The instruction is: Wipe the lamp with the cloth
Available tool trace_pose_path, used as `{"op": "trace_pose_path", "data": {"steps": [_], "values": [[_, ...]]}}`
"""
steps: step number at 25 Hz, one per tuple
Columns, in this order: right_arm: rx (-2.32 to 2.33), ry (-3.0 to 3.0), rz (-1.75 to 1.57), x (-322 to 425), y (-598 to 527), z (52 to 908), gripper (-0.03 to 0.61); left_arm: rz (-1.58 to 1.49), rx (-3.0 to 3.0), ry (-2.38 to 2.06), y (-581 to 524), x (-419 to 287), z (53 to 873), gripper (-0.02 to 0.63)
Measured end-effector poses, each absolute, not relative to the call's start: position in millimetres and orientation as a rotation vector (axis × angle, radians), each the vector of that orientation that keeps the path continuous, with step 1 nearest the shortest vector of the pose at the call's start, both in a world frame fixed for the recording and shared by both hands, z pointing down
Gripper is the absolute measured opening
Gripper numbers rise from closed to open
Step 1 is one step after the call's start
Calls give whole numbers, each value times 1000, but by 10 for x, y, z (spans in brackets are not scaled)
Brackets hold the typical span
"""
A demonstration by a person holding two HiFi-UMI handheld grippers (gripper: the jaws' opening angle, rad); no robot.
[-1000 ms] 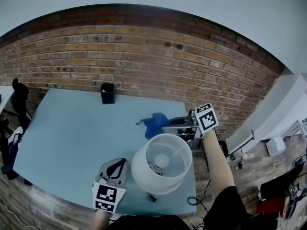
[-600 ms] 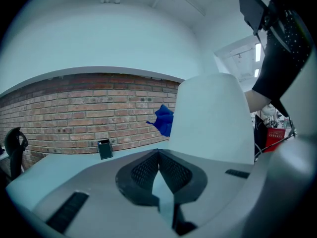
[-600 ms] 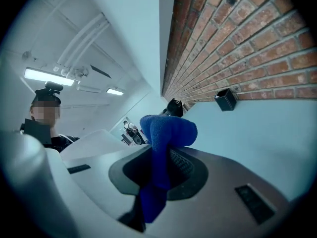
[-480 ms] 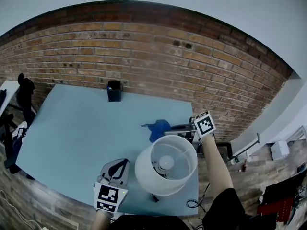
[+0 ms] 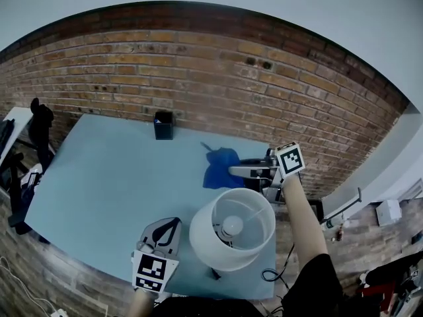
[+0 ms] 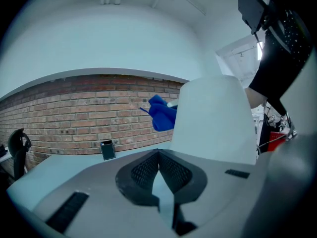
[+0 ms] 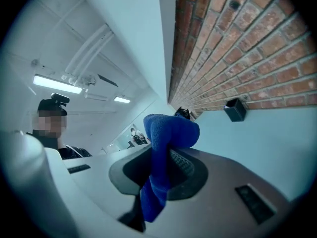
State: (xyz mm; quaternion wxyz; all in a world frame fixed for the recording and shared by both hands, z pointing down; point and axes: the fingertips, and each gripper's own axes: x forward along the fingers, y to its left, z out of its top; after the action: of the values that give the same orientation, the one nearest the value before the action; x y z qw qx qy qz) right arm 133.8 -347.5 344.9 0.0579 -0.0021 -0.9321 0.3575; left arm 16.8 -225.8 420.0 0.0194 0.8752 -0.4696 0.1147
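A lamp with a white shade (image 5: 231, 228) stands at the near right of the blue table (image 5: 106, 177); its bulb shows inside the shade. Just beyond the shade, my right gripper (image 5: 232, 170) is shut on a blue cloth (image 5: 219, 167), which hangs from its jaws. In the right gripper view the cloth (image 7: 166, 152) is bunched between the pads and sticks out past them. My left gripper (image 5: 168, 223) rests low, left of the lamp, shut and empty. In the left gripper view the shade (image 6: 213, 118) rises at the right, with the cloth (image 6: 161, 114) beside it.
A small black box (image 5: 162, 125) stands at the table's far edge against the brick wall (image 5: 198, 71). The lamp's cord (image 5: 274, 275) hangs off the table's near right corner. A dark chair (image 5: 39, 127) stands at the left.
The right gripper has shifted a little up and away from the shade with the cloth, which now hangs spread wider. The left gripper has stayed put.
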Motion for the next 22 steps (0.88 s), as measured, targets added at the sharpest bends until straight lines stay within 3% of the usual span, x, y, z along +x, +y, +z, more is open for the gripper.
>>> {"op": "trace_pose_path", "data": {"steps": [8,22], "values": [[-428,-2781,953,811,-3059,2696,66,351,2722,-1504,-2290,123,4102,8],[-742,-2288,818,544,-2682,3399,66,398,2650,-1514,-2153,98,4294,9]]}}
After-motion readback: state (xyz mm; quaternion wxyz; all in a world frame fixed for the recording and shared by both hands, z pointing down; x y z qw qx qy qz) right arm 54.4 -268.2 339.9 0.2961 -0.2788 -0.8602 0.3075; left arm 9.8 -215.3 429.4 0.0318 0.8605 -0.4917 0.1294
